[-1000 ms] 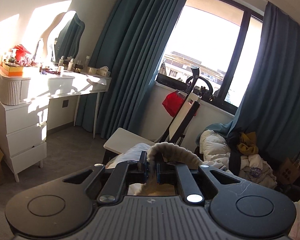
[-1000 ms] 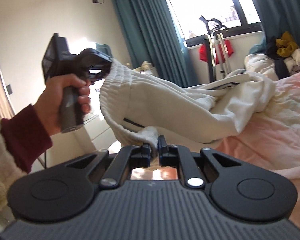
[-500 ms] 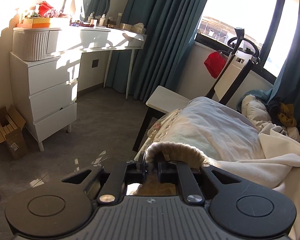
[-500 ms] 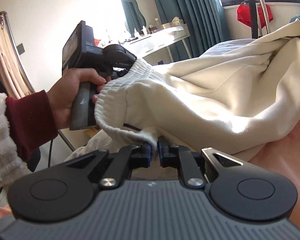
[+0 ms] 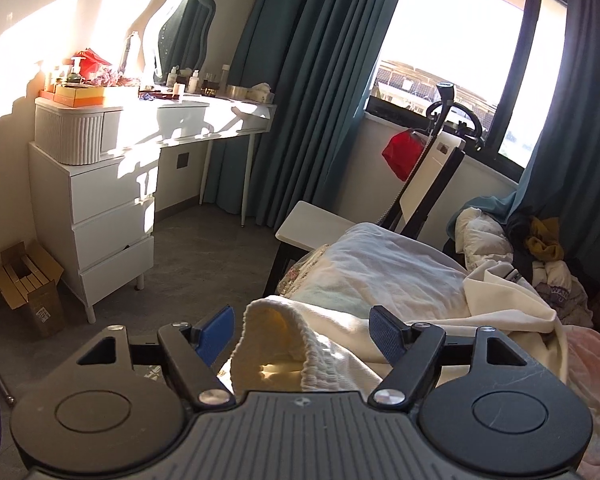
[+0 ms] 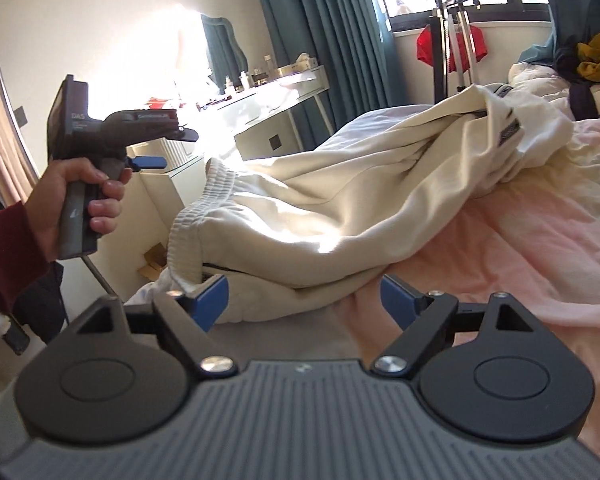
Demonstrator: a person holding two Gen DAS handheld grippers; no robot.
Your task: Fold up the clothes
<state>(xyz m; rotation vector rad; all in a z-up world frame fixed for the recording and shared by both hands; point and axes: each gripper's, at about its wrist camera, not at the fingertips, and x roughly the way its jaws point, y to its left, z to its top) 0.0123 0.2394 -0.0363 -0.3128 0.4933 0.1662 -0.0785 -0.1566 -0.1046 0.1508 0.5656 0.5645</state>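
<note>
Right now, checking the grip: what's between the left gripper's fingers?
The left wrist view shows the trousers' ribbed waistband bunched between the open left gripper's spread fingers, unclamped.

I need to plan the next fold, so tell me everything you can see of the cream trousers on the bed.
The cream trousers look like thick, soft knit with a ribbed elastic waistband and dark trim near the far end. They lie crumpled along the pink bedsheet, waistband at the near edge of the bed, bunched and standing open. The left gripper and right gripper are both open, their jaws either side of the cloth, not clamping it.
</note>
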